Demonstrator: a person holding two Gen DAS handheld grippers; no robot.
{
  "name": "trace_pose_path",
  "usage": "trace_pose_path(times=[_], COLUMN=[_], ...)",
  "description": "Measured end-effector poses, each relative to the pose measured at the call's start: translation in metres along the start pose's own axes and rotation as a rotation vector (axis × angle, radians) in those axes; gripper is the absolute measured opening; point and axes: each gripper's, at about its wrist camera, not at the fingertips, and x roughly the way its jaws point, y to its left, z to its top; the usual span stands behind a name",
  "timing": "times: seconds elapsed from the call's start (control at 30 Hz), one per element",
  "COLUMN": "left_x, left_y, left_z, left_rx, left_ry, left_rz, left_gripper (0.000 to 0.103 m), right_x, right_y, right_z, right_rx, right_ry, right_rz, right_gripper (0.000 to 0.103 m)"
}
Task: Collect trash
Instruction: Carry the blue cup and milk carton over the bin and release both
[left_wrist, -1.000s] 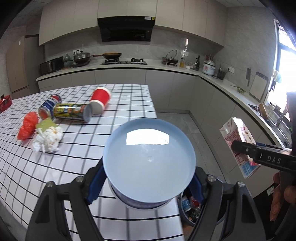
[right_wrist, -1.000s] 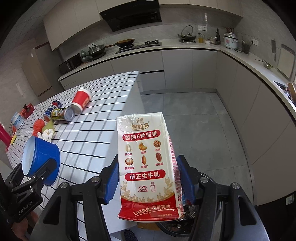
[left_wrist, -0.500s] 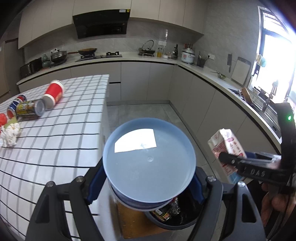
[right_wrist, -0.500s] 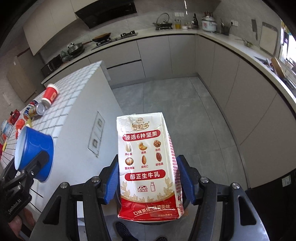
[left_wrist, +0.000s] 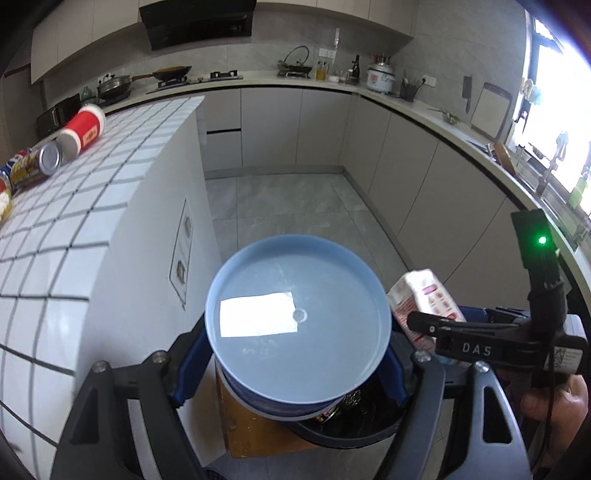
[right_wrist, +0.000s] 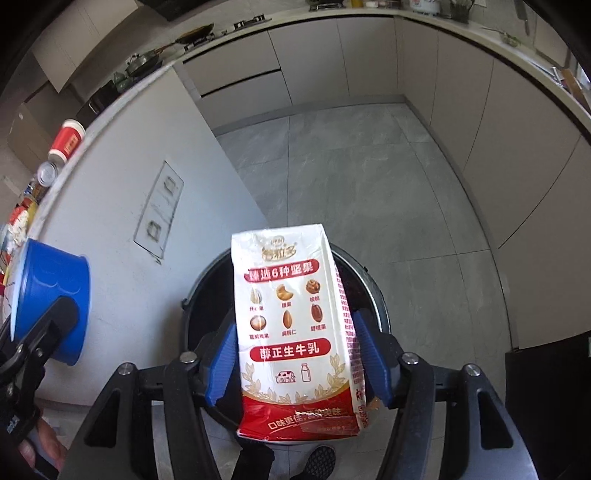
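Where the right wrist view looks steeply down, it shows the carton (right_wrist: 295, 332) upright between the blue pads (right_wrist: 221, 363) of the right gripper (right_wrist: 295, 363), directly over the open black bin (right_wrist: 373, 295) on the floor. The jaws are opening: a thin gap shows on each side of the carton, so the pads no longer press it. This view alone shows the carton's printed face and the bin's full rim. It also shows the left gripper (right_wrist: 40, 332) at the left edge, gripping the outside of the blue bowl (right_wrist: 55, 295), with part of a hand (right_wrist: 40, 446) below.

The left wrist view shows what the other does not: the bowl's (left_wrist: 299, 321) pale inside, seen mouth-on, clamped between the left gripper's (left_wrist: 291, 369) pads at a mid-wide setting. Below it lie the bin's near rim (left_wrist: 343, 439) and a brown box (left_wrist: 255, 428) beside it. The right gripper (left_wrist: 480, 343) and carton (left_wrist: 424, 299) appear side-on at the right edge. On the counter (left_wrist: 92, 206), near its far left edge, lie a red cup (left_wrist: 83, 129) and a can (left_wrist: 33, 166).

Against the frames one second back, both grippers have dropped from over the counter to over the bin. The right jaws, then tight on the carton, have since let go; the left grip is unchanged.
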Motion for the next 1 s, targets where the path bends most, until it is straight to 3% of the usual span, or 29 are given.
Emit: trace_pose_path(times=[0.03, 0.2, 0.53, 0.57, 0.63, 1.0], left_x=[0.005, 0.022, 0.048, 0.049, 0.058, 0.015], left_y=[-0.001, -0.005, -0.046, -0.049, -0.057, -0.059], left_z=[-0.002, -0.016, -0.019, -0.018, -0.018, -0.012], left_rx=[-0.007, -0.033, -0.057, -0.068, -0.053, -0.027], left_ry=[0.008, 0.048, 0.095, 0.079, 0.106, 0.066], left_rz=[0.006, 0.007, -0.031, -0.035, 0.029, 0.043], left_gripper=[0.079, 0.079, 0.08, 0.081, 0.1, 0.101], right_x=[0.007, 0.016, -0.012, -0.015, -0.019, -0.035], right_y=[-0.002, -0.026, -0.062, -0.066, -0.072, -0.08], right_z=[0.0, -0.006, -0.016, -0.016, -0.017, -0.02], right_rx=[0.004, 0.059, 0.124, 0.126, 0.132, 0.159], right_ry=[-0.002, -0.028, -0.063, -0.064, -0.07, -0.067], right_rz=[-0.014, -0.052, -0.103, -0.106, -0.113, -0.129], right_gripper=[0.085, 0.085, 0.085, 0.085, 0.085, 0.095])
